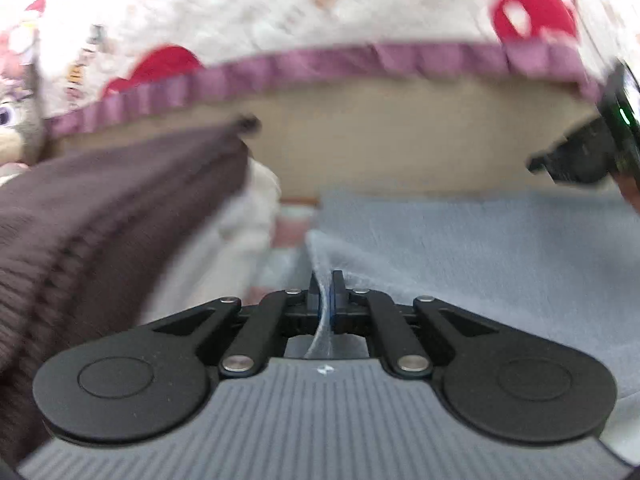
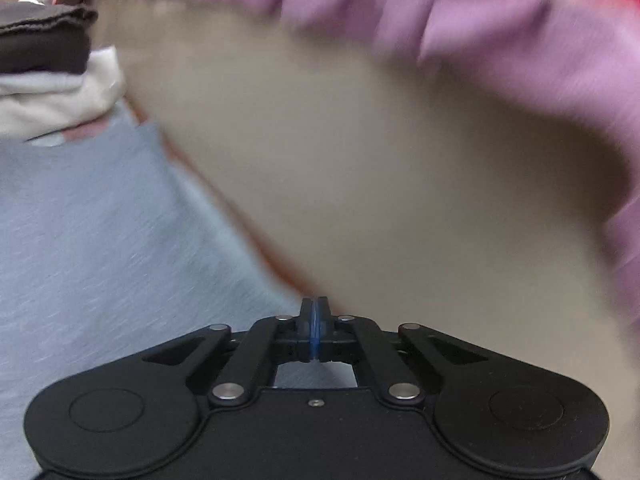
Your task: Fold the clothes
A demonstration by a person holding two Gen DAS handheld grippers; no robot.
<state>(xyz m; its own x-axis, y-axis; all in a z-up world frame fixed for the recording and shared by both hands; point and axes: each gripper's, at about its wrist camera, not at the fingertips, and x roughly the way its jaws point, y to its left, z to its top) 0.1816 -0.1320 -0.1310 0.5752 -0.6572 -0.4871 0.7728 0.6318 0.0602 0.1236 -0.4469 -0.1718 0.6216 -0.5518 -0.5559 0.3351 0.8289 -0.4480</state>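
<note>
A light blue-grey garment (image 1: pixel 460 260) lies flat on a beige surface (image 1: pixel 380 140). My left gripper (image 1: pixel 326 280) is shut on a raised fold of it, and the cloth runs up between the pads. The same grey garment (image 2: pixel 100 220) fills the left of the right wrist view. There my right gripper (image 2: pixel 316 304) is shut at the garment's edge, where a thin strip of cloth seems pinched. In the left wrist view, the right gripper (image 1: pixel 536 164) shows as a dark, blurred shape at the far right.
A folded dark brown knit (image 1: pixel 100 208) rests on a white cloth (image 1: pixel 248 220) at the left, also in the right wrist view as brown knit (image 2: pixel 40 48). A patterned quilt with a purple frill (image 1: pixel 320 64) hangs behind. A plush toy (image 1: pixel 12 120) sits at far left.
</note>
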